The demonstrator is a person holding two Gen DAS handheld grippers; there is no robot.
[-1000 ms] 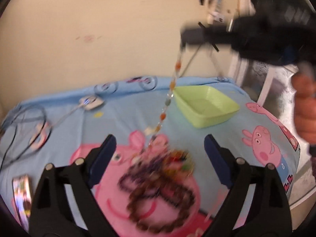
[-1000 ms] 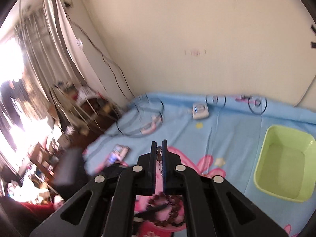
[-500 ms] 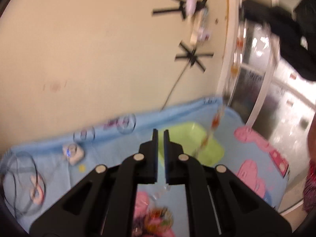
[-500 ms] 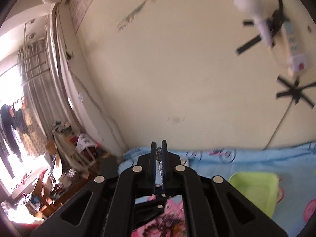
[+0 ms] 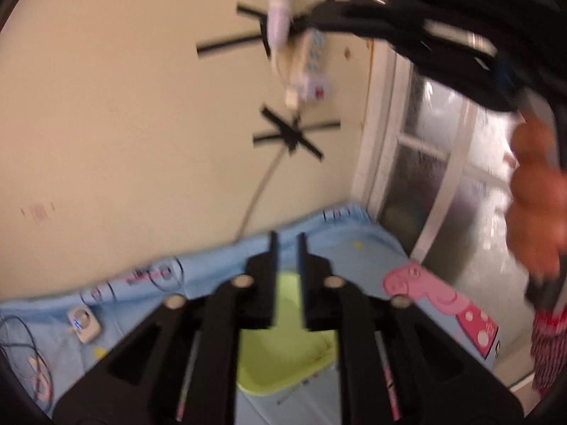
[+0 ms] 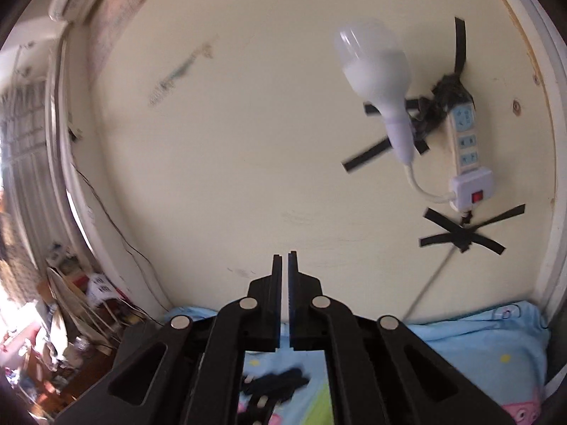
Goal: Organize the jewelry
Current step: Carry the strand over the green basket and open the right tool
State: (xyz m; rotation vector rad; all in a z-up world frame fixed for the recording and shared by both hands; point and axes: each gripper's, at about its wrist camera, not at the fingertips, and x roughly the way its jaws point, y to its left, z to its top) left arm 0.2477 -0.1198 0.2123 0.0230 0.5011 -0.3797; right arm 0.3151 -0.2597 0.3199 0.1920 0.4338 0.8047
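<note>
While the left tool (image 5: 287,244) rises over the lime-green plastic tray (image 5: 280,368) on the blue cartoon-print cloth (image 5: 336,233), its jaws have just been opening from a full clench and now stand slightly apart with nothing between them. A second ago they gaped wide above the heaped bead jewellery, which is no longer in view. The coloured bead strand seen hanging from the blurred right tool (image 5: 329,14) cannot be found now; specks at the tray's near rim are too blurred to name.

From the right wrist, the right tool (image 6: 285,265) is clenched; the chain seen earlier between its pads no longer shows, so I cannot tell if it holds anything. The view has swung from cloth to wall.
</note>
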